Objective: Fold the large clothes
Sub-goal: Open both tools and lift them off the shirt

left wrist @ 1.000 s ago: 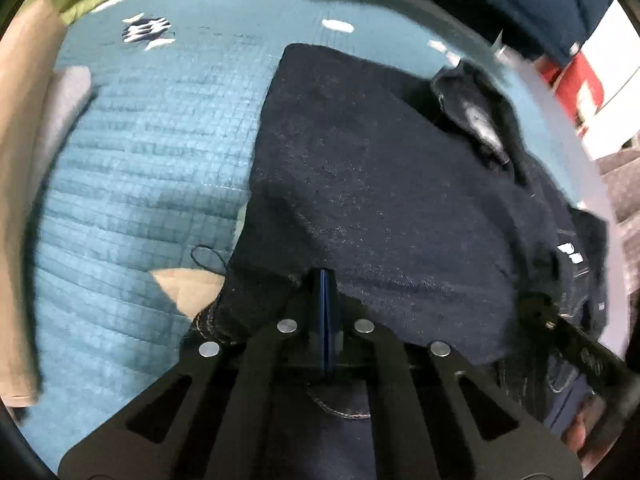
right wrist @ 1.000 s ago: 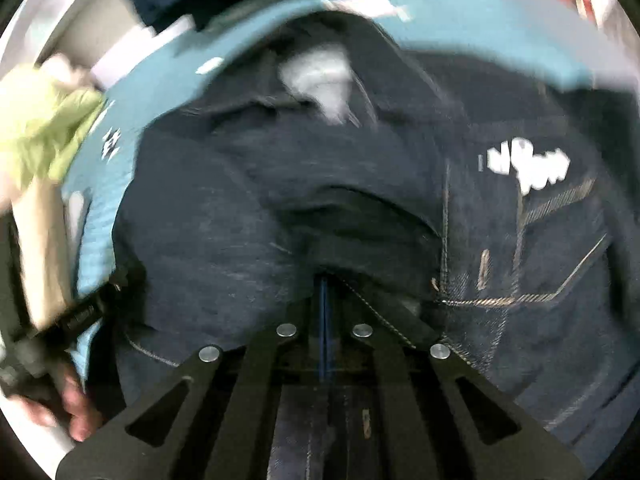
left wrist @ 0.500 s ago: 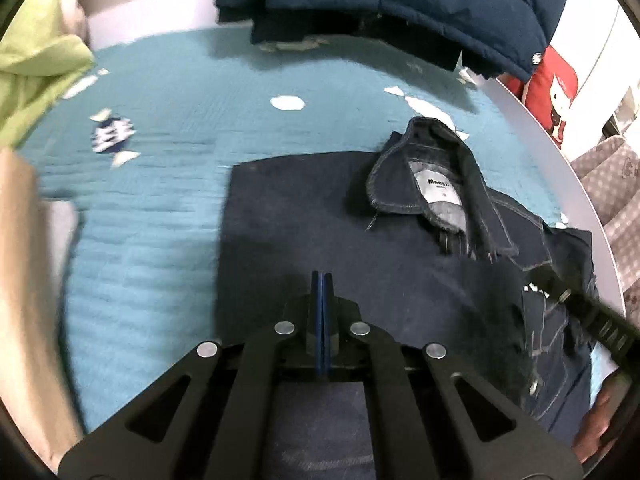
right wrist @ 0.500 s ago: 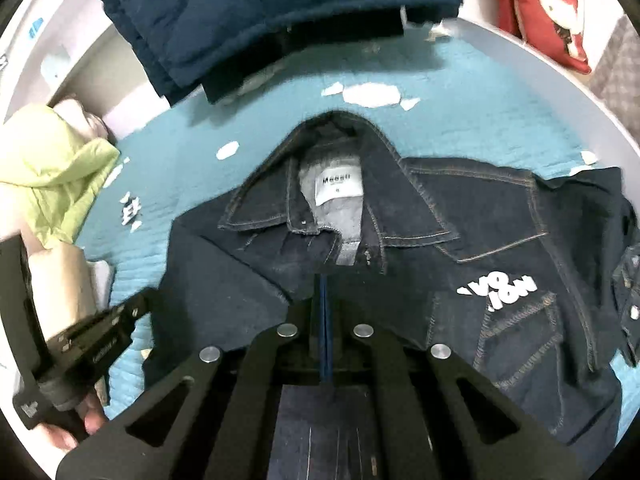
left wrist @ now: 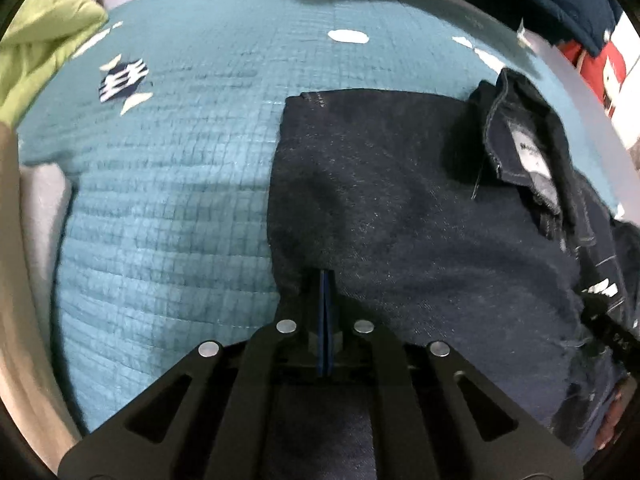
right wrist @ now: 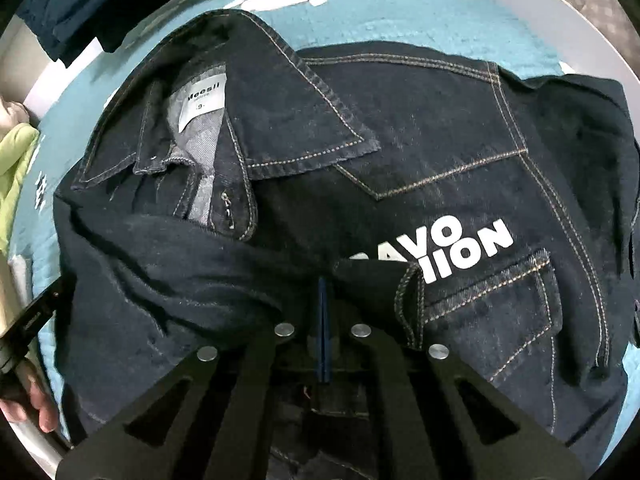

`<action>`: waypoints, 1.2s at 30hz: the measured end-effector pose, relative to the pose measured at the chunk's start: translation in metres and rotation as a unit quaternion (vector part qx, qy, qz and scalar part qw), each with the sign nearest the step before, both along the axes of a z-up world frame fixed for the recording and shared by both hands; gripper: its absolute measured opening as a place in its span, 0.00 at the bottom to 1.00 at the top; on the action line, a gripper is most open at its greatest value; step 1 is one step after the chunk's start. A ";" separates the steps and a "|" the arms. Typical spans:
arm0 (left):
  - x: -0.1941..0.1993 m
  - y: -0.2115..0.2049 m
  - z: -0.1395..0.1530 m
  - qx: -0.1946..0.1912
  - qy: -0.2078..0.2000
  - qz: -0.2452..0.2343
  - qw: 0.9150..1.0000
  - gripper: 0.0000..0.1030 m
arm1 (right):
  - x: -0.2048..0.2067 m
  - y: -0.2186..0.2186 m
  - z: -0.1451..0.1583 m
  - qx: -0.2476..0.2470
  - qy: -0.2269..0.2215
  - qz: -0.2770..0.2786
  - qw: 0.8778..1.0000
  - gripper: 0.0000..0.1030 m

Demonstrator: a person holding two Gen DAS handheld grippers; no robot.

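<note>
A dark denim jacket [right wrist: 420, 152] lies on a teal quilted surface [left wrist: 172, 184], collar and white neck label up, white lettering on the chest. Its left side is folded over the front, showing plain dark cloth [left wrist: 400, 208]. My left gripper [left wrist: 325, 280] is shut on the folded panel's near edge. My right gripper [right wrist: 322, 284] is shut on a fold of denim near the chest pocket [right wrist: 492, 312]. The other gripper shows at each view's edge, the right one in the left wrist view [left wrist: 608, 332] and the left one in the right wrist view [right wrist: 36, 312].
A navy puffer jacket [right wrist: 92, 4] lies at the far edge. A lime-green garment [left wrist: 44, 36] and a beige item [left wrist: 20, 280] sit at the left. A red cushion [left wrist: 600, 64] is at the far right. White and striped scraps [left wrist: 122, 80] dot the teal cover.
Both grippers rose and pulled back half a second ago, then came down again. The jacket's left side now lies flat over its front, both grippers still pinching denim.
</note>
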State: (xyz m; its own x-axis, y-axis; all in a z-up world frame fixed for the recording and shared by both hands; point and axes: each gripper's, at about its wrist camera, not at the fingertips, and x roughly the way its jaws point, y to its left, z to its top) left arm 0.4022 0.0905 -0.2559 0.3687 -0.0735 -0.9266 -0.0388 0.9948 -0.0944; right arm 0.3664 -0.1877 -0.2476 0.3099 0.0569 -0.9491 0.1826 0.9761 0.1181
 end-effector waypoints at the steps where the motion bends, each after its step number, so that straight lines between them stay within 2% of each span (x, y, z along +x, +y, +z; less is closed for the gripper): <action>1: -0.006 -0.002 -0.001 0.005 -0.001 -0.002 1.000 0.02 | 0.000 0.001 0.002 -0.002 0.002 0.001 1.000 0.00; 3: -0.010 -0.003 0.004 0.018 -0.005 -0.009 1.000 0.03 | -0.006 0.002 0.011 0.002 0.000 0.007 1.000 0.00; 6: -0.025 -0.006 0.013 0.040 -0.013 -0.016 0.999 0.06 | -0.028 -0.006 0.028 0.018 -0.026 0.012 0.999 0.02; 9: -0.048 -0.005 0.023 0.025 -0.022 -0.016 0.999 0.06 | -0.052 -0.014 0.048 0.033 -0.055 0.021 0.998 0.03; 11: -0.064 -0.006 0.028 0.018 -0.023 -0.019 0.999 0.09 | -0.065 -0.013 0.061 0.031 -0.069 0.026 0.997 0.04; 12: -0.074 -0.008 0.031 0.012 -0.022 -0.023 0.999 0.18 | -0.072 -0.015 0.064 0.028 -0.072 0.030 0.997 0.17; 13: -0.084 -0.009 0.034 0.006 -0.023 -0.025 0.999 0.30 | -0.082 -0.017 0.069 0.017 -0.072 0.028 0.997 0.51; 14: -0.095 -0.012 0.038 -0.002 -0.026 -0.030 0.999 0.40 | -0.093 -0.020 0.075 0.004 -0.080 0.021 0.997 0.72; 15: -0.105 -0.015 0.042 -0.003 -0.033 -0.033 0.999 0.57 | -0.104 -0.017 0.081 -0.008 -0.098 0.014 0.995 0.89; 16: -0.114 -0.018 0.046 -0.002 -0.040 -0.035 0.999 0.59 | -0.122 -0.020 0.089 -0.019 -0.122 0.014 0.992 0.89; 17: -0.126 -0.021 0.050 -0.002 -0.048 -0.039 0.998 0.59 | -0.131 -0.021 0.093 -0.024 -0.128 0.022 0.991 0.89; 19: -0.144 -0.030 0.056 -0.011 -0.048 -0.048 0.998 0.68 | -0.145 -0.021 0.098 -0.037 -0.129 0.025 0.991 0.90; 21: -0.161 -0.039 0.062 -0.021 -0.052 -0.048 0.997 0.68 | -0.162 -0.023 0.103 -0.048 -0.139 0.027 0.989 0.91; 24: -0.182 -0.054 0.070 -0.031 -0.056 -0.059 0.996 0.74 | -0.182 -0.035 0.104 -0.053 -0.141 0.021 0.988 0.91; 27: -0.197 -0.072 0.075 -0.025 -0.062 -0.074 0.995 0.75 | -0.196 -0.053 0.105 -0.052 -0.156 0.013 0.986 0.91; 32: -0.209 -0.106 0.082 -0.009 -0.066 -0.099 0.993 0.77 | -0.207 -0.089 0.104 -0.080 -0.176 0.011 0.981 0.91; 36: -0.208 -0.131 0.085 -0.023 -0.064 -0.100 0.993 0.77 | -0.203 -0.134 0.102 -0.065 -0.185 0.004 0.981 0.90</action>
